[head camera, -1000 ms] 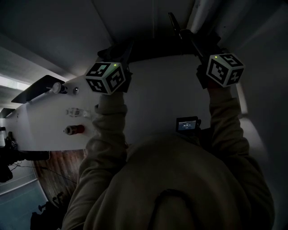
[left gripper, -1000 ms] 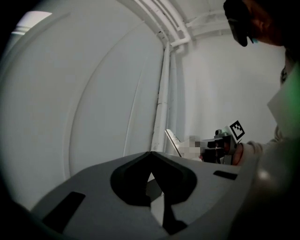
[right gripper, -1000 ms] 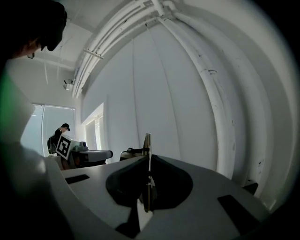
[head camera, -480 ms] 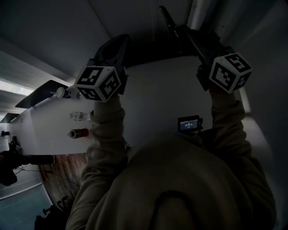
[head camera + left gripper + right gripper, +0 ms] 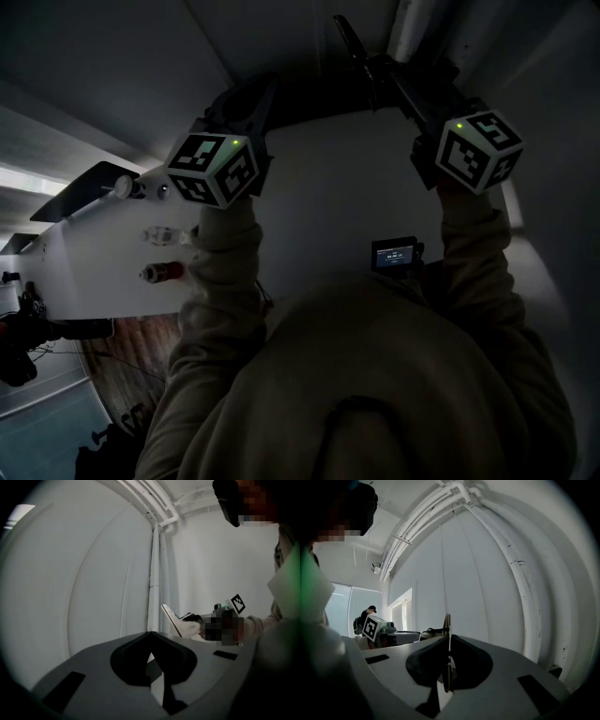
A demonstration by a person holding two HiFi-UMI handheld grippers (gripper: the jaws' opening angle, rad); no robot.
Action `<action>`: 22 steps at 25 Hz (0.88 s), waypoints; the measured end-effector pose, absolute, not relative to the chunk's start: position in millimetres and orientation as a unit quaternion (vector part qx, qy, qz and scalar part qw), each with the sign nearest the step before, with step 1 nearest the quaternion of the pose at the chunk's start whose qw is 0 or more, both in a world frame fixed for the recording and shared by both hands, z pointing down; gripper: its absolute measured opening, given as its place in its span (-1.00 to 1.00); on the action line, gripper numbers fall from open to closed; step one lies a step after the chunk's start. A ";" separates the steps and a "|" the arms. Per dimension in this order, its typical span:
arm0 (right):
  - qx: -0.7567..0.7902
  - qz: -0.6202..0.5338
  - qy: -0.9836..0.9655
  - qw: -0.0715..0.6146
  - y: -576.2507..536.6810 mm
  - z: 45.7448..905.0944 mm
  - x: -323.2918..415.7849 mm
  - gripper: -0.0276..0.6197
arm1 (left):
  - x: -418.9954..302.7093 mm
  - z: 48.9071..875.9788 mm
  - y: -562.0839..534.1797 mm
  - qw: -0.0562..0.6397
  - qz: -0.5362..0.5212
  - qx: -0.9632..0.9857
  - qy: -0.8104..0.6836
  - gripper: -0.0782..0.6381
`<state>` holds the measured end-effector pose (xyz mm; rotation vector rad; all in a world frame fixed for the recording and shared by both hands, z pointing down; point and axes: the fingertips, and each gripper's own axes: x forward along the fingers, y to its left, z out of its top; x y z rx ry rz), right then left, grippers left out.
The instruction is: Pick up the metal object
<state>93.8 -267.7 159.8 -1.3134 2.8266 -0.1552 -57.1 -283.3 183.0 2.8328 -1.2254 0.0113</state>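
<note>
Right gripper (image 5: 448, 638) lifted slightly, jaws pinching one metal object (image 5: 447, 622), left gripper (image 5: 150, 634) raised too, jaws pressed together

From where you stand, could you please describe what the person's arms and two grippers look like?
The left sleeve and right sleeve are loose, tan-looking fabric of a hooded top. The left gripper and right gripper have grey moulded bodies with dark claws. Each carries a white cube of black square markers with a small green light: left cube, right cube.

The metal object (image 5: 172, 620) looks smooth and faintly glossy; the sleeve (image 5: 220, 281) is matt cloth.
</note>
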 end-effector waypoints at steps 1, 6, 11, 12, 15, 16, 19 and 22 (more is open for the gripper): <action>-0.421 -0.051 0.906 0.010 -268.0 160.6 93.8 -0.84 | -57.2 184.0 -283.2 0.028 0.005 0.918 -0.397 -0.77; -0.416 -0.055 0.908 0.008 -268.5 164.5 90.5 -0.84 | -56.3 184.1 -284.3 0.025 0.007 0.918 -0.395 -0.77; -0.411 -0.052 0.910 0.001 -269.4 168.7 84.2 -0.84 | -59.4 195.0 -287.3 0.031 0.013 0.917 -0.397 -0.77; -0.412 -0.050 0.910 -0.001 -268.8 171.3 84.1 -0.84 | -60.8 197.6 -286.6 0.032 0.014 0.917 -0.398 -0.77; -0.415 -0.052 0.908 -0.004 -268.7 176.1 83.4 -0.84 | -64.0 199.2 -285.5 0.032 0.012 0.917 -0.397 -0.77; -0.416 -0.055 0.908 -0.004 -269.1 176.4 83.0 -0.84 | -64.1 198.4 -285.6 0.032 0.012 0.917 -0.397 -0.77; -0.416 -0.057 0.908 -0.006 -269.4 177.7 82.6 -0.84 | -62.3 198.0 -285.7 0.032 0.012 0.918 -0.396 -0.77; -0.416 -0.059 0.908 -0.005 -271.3 180.1 83.6 -0.84 | -61.0 200.3 -287.1 0.032 0.013 0.917 -0.397 -0.77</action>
